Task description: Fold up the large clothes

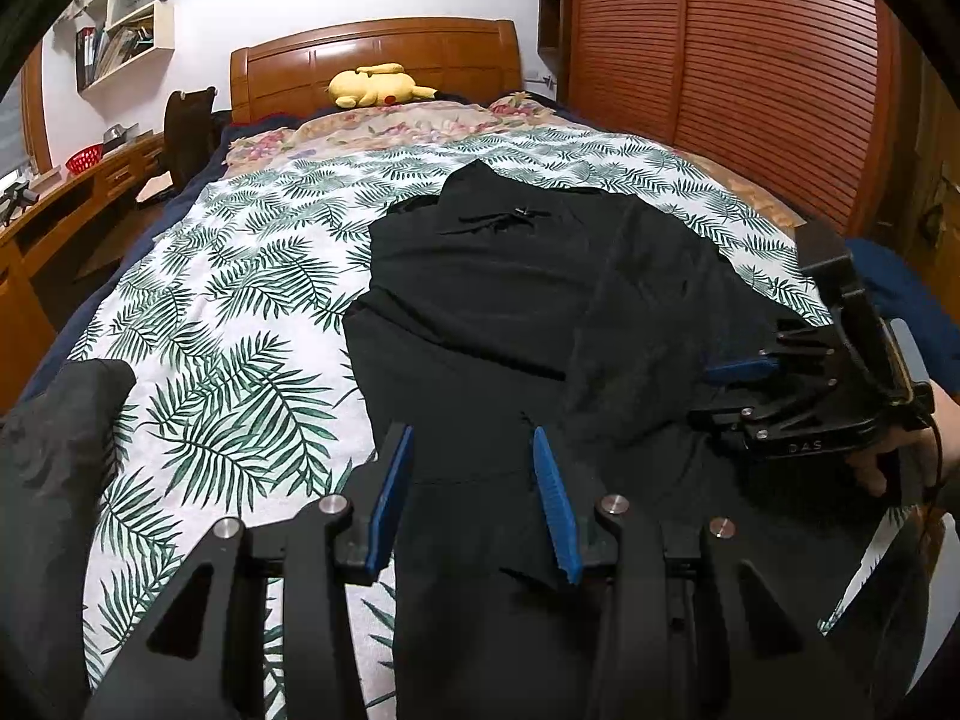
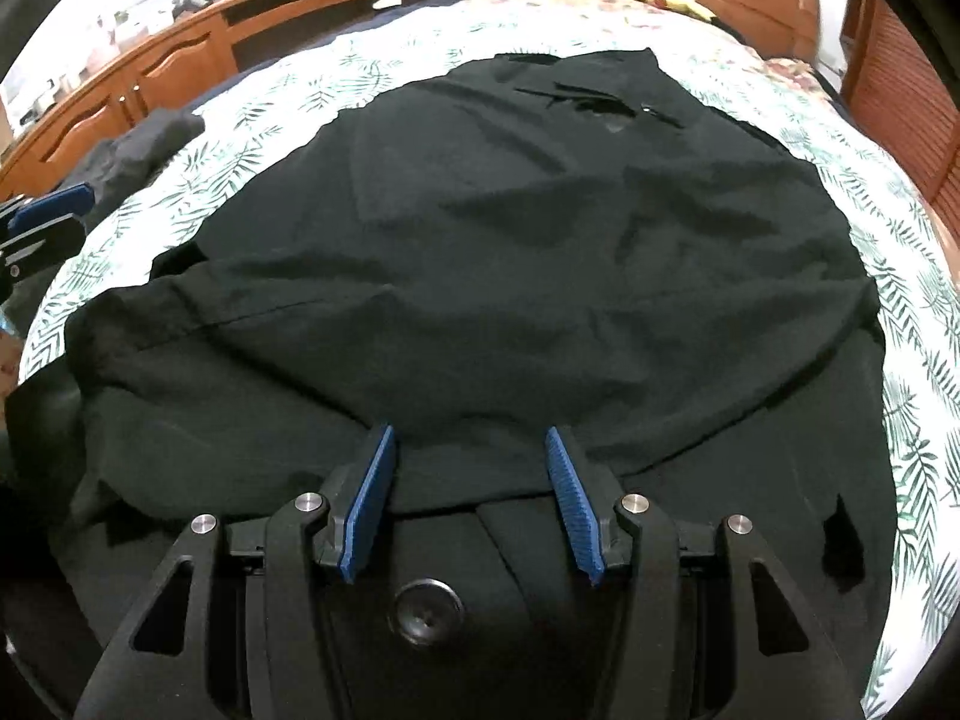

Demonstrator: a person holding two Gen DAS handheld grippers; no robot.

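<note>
Left wrist view: left hand-held gripper [image 1: 474, 480] low over the near hem of the black garment [image 1: 510, 312], blue ribbed fingers [image 1: 390, 498] spread apart, nothing between them. Open leaf-print bedspread [image 1: 240, 300] off to its left, up to a dark crumpled cloth [image 1: 54, 456] at the bed's edge. Ahead, garment spread flat with soft creases and a thin drawstring near the far end. Right hand-held gripper [image 1: 741, 369] to the right, resting on the cloth; grip not discernible here. Yellow plush toy [image 1: 375, 84] far ahead by the wooden headboard [image 1: 372, 54].

Right wrist view: right hand-held gripper [image 2: 468, 480] with fingers apart, poised over a fold edge of the matte black garment [image 2: 510, 240]. Bedspread border [image 2: 918, 420] on the right; wooden desk [image 2: 180, 54] far left.
</note>
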